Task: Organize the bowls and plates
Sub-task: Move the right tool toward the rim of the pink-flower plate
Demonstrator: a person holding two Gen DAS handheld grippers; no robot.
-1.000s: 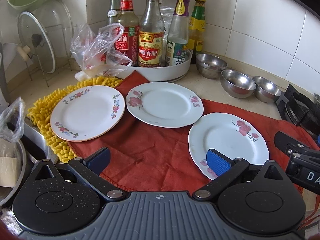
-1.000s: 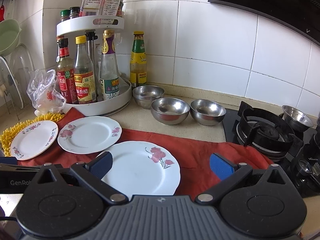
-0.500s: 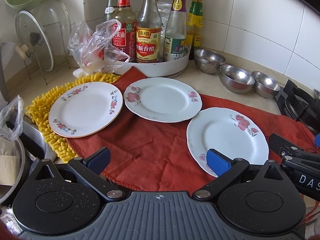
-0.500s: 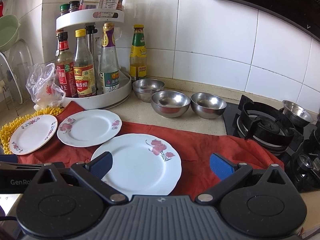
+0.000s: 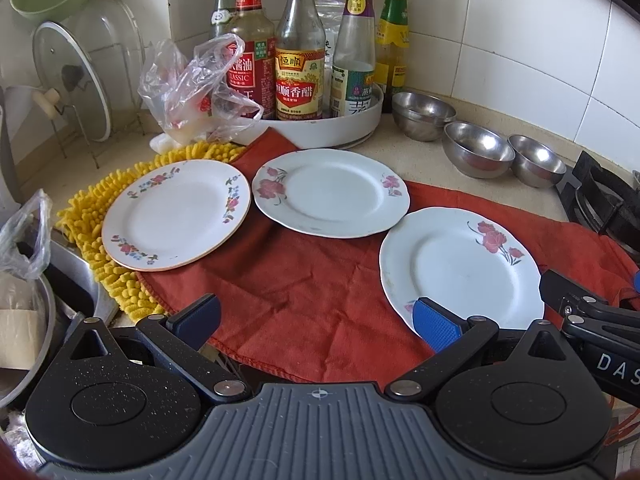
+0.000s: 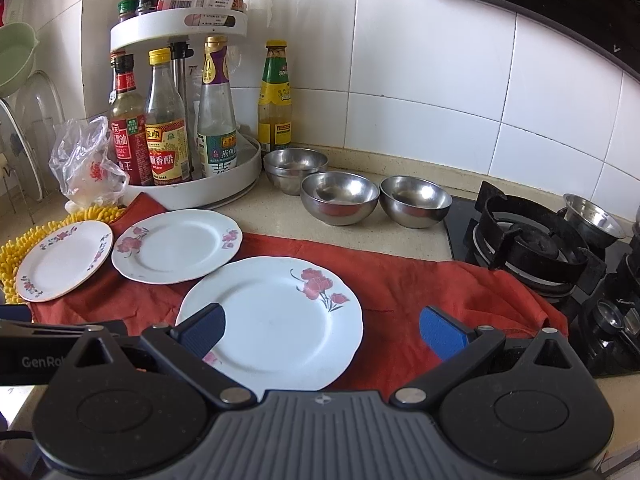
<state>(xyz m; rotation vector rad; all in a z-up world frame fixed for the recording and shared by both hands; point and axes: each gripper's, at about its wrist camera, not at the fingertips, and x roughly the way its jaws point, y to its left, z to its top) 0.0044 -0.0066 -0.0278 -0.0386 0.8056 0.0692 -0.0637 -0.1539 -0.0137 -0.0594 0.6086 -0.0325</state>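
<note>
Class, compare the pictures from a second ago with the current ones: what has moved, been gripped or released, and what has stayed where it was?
Only the grippers shifted: both views slid slightly, the plates sitting a little higher in frame, so both eased forward over the counter. Nothing was gripped or released; the left gripper and right gripper stay open and empty. The near plate, middle plate, far plate and steel bowls have not moved on the red cloth.

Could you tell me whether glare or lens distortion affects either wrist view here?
Left wrist view: bright highlights sit inside the steel bowls, and the tile lines bow towards the edges. Right wrist view: the wall tiles curve strongly and are brightly lit; the near plate stays sharp.
</note>
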